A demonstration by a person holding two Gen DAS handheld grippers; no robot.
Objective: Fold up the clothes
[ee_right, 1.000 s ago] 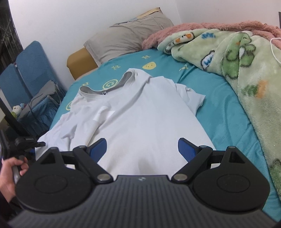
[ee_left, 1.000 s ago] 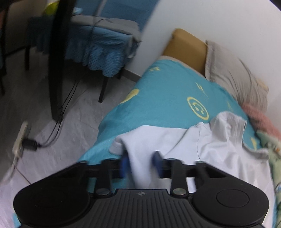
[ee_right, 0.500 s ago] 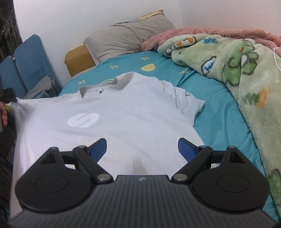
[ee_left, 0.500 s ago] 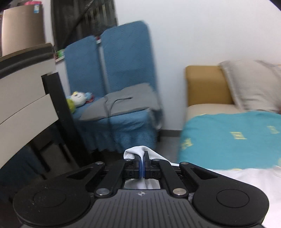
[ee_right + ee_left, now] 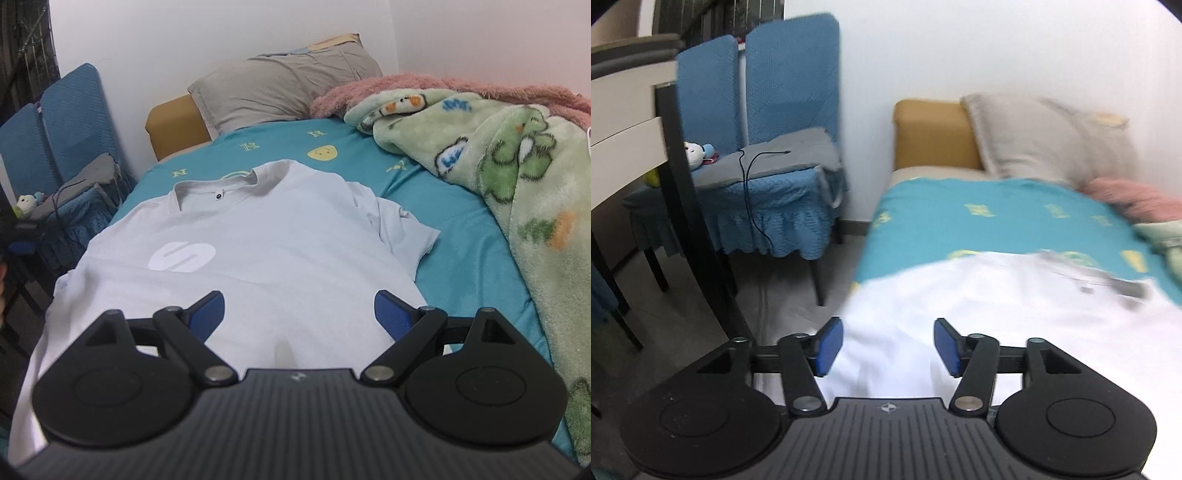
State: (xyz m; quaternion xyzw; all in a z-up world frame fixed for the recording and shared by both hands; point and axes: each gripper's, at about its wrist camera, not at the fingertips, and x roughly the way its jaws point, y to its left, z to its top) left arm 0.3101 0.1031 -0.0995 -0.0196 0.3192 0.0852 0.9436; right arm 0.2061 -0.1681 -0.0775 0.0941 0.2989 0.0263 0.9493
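Note:
A white T-shirt point(image 5: 258, 251) lies spread flat, front up, on the teal bed sheet point(image 5: 454, 221), collar toward the pillow, a white logo on its chest. It also shows in the left wrist view point(image 5: 997, 317). My right gripper point(image 5: 299, 314) is open and empty, just above the shirt's lower hem. My left gripper point(image 5: 888, 345) is open and empty at the shirt's left edge, by the bed side, with white cloth showing between its blue pads.
A grey pillow point(image 5: 280, 88) and a green and pink fleece blanket point(image 5: 517, 177) lie at the head and right side of the bed. Blue chairs point(image 5: 775, 147) with a cable and a dark table leg point(image 5: 698, 221) stand left of the bed.
My left gripper was shut on the shirt's left sleeve and pulled it out sideways; it has opened and let the cloth go. The shirt now lies flat. The right gripper stayed open.

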